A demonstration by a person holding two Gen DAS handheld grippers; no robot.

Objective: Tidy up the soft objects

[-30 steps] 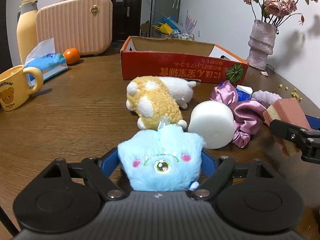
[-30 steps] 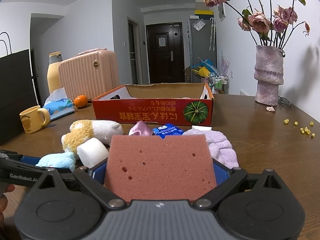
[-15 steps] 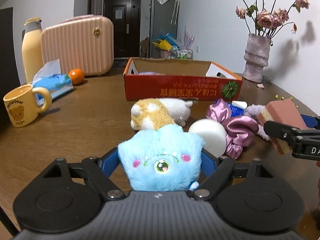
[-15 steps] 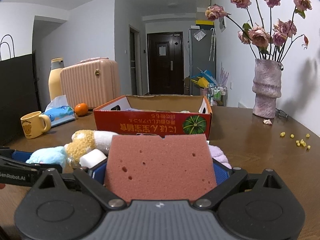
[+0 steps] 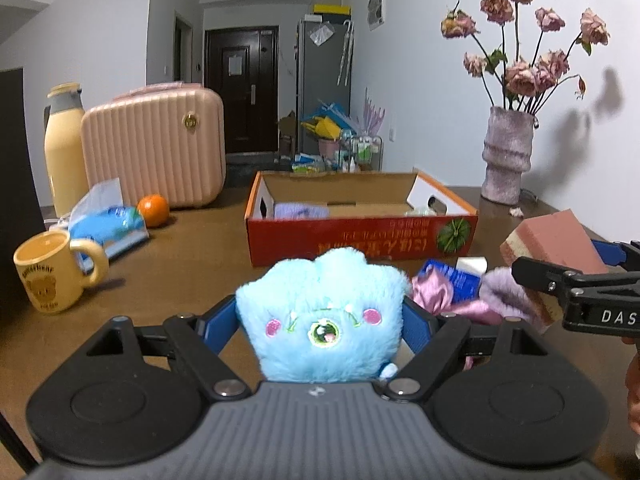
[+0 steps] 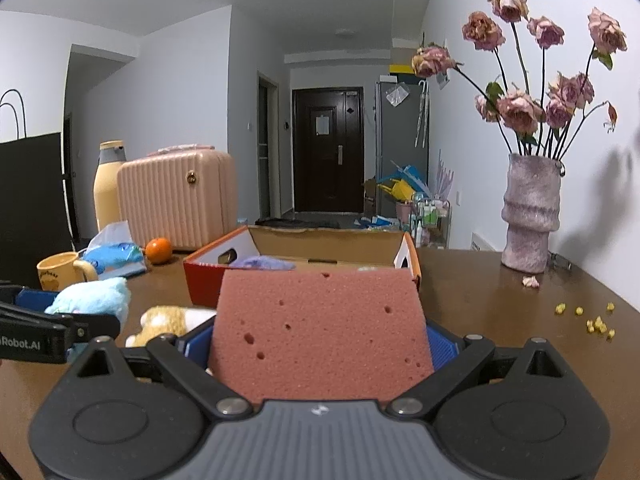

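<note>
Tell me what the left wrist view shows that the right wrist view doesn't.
Only the left wrist view shows the pink satin scrunchie and blue packet. Only the right wrist view shows the black bag, the yellow crumbs and the yellow-and-white plush. Both show the red box, the vase, the blue plush in the left gripper and the pink sponge in the right gripper.

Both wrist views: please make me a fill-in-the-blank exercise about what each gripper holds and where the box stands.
1. The left gripper is shut on a light ____ plush toy.
2. The right gripper is shut on a pink ____.
3. The open cardboard box stands on the wooden ____.
4. Beside the pink case lies a round ____.

Missing words: blue; sponge; table; orange
</note>
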